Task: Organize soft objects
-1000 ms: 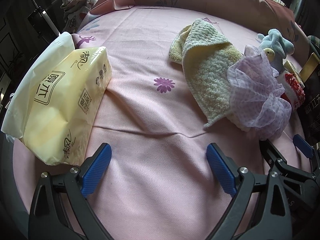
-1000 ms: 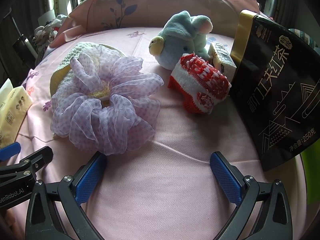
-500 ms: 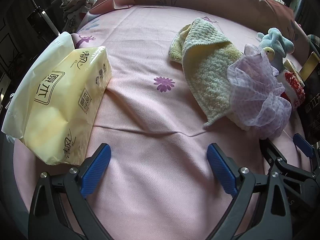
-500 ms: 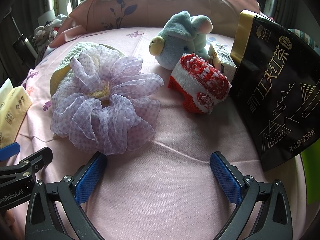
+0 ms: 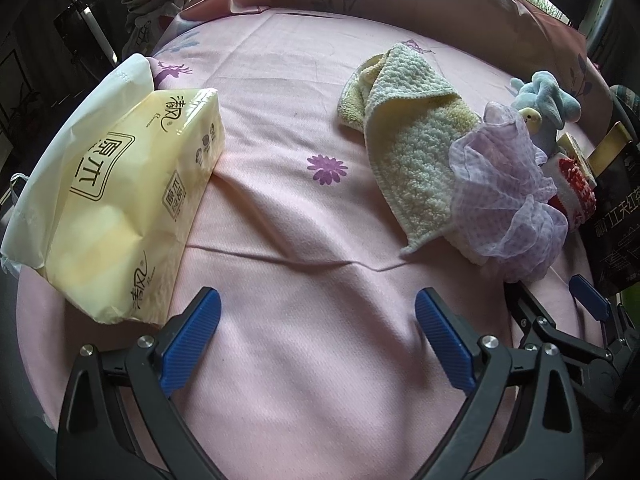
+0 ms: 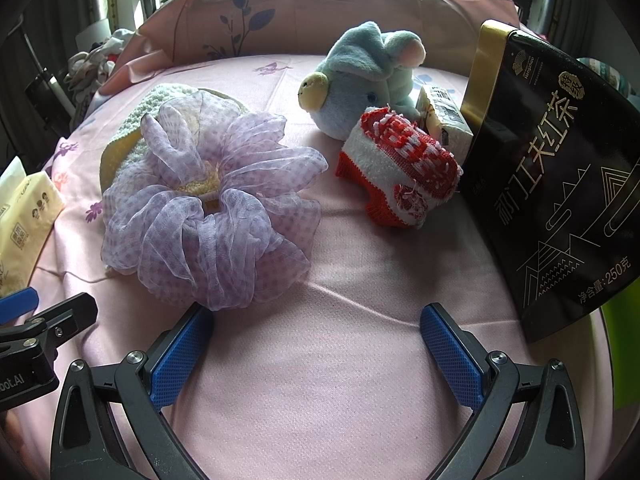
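A lilac gauze scrunchie (image 6: 208, 216) (image 5: 508, 196) lies on a folded yellow-green towel (image 5: 408, 128) (image 6: 132, 128). Behind it sit a blue plush toy (image 6: 364, 84) (image 5: 544, 100) and a red-and-white knitted piece (image 6: 400, 172) (image 5: 574, 184). A yellow tissue pack (image 5: 120, 208) (image 6: 24, 216) rests at the left. My left gripper (image 5: 316, 332) is open over bare pink sheet, right of the tissue pack. My right gripper (image 6: 316, 344) is open too, its left fingertip just below the scrunchie.
A tall black tea pouch (image 6: 560, 184) (image 5: 616, 224) stands at the right, with a small carton (image 6: 444, 120) wedged beside it. A pink pillow (image 6: 320, 12) lines the far edge of the pink sheet (image 5: 304, 92). A white bag (image 5: 80, 120) lies under the tissue pack.
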`<state>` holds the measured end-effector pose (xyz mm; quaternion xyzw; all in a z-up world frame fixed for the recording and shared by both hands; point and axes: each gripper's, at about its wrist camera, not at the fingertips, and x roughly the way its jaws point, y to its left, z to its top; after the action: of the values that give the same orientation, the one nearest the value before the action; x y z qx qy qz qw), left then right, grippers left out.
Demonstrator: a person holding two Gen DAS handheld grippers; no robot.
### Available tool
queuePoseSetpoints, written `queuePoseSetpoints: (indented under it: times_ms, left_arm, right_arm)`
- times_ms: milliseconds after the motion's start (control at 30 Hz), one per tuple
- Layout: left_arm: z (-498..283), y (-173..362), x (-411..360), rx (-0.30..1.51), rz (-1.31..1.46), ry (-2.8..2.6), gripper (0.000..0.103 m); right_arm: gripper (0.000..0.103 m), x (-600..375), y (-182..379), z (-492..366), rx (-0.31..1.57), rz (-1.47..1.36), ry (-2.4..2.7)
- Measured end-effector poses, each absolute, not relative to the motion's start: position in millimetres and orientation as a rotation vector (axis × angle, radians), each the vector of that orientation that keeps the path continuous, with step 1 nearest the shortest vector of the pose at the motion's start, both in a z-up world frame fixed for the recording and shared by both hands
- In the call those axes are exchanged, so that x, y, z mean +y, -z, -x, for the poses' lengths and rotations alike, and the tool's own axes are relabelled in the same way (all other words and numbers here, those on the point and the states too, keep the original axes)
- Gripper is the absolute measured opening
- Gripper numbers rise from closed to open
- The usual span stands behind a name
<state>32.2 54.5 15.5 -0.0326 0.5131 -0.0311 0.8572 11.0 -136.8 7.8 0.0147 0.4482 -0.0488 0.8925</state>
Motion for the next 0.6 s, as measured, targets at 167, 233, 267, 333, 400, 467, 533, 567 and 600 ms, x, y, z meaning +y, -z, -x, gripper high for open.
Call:
queuePoseSetpoints:
  times_ms: [167, 233, 267, 333, 400, 467, 533, 567, 600]
  left_arm:
    - [-31.5, -18.4, 55.9, 1.080, 0.098, 0.078, 0.097]
    - [-31.4, -20.4, 56.0, 1.082, 0.115, 0.090, 0.097]
    - [-31.0, -21.9, 55.9, 1.080, 0.127, 0.097, 0.097]
    - [-29.3, -25.8, 54.6, 1.067, 0.143, 0.115, 0.097]
    - [-27.0, -30.2, 53.1, 1.047, 0.142, 0.116, 0.097]
    - [-25.0, -34.9, 53.7, 1.024, 0.148, 0.118, 0.096]
    - [-23.7, -39.6, 57.3, 1.002, 0.179, 0.123, 0.096]
    - [-22.9, -42.4, 60.1, 0.988, 0.203, 0.129, 0.096]
    - [-22.3, -45.3, 62.4, 0.975, 0.229, 0.137, 0.095]
  right_arm:
    - [0.103, -136.0, -7.6, -11.6, 0.933, -0.027, 0.103]
    - [0.103, -135.3, -7.0, -12.2, 0.935, -0.024, 0.105]
    - [0.103, -134.8, -6.8, -12.5, 0.937, -0.024, 0.106]
    - [0.103, -133.4, -7.2, -14.0, 0.942, -0.020, 0.109]
    - [0.103, -136.1, -8.4, -12.3, 0.931, -0.043, 0.098]
    - [0.103, -141.6, -12.6, -7.1, 0.913, -0.076, 0.091]
    - [0.103, -145.4, -21.1, -1.3, 0.898, -0.101, 0.098]
    - [0.101, -145.9, -28.0, 2.2, 0.880, -0.100, 0.093]
    - [0.098, -145.5, -36.4, 6.4, 0.856, -0.087, 0.091]
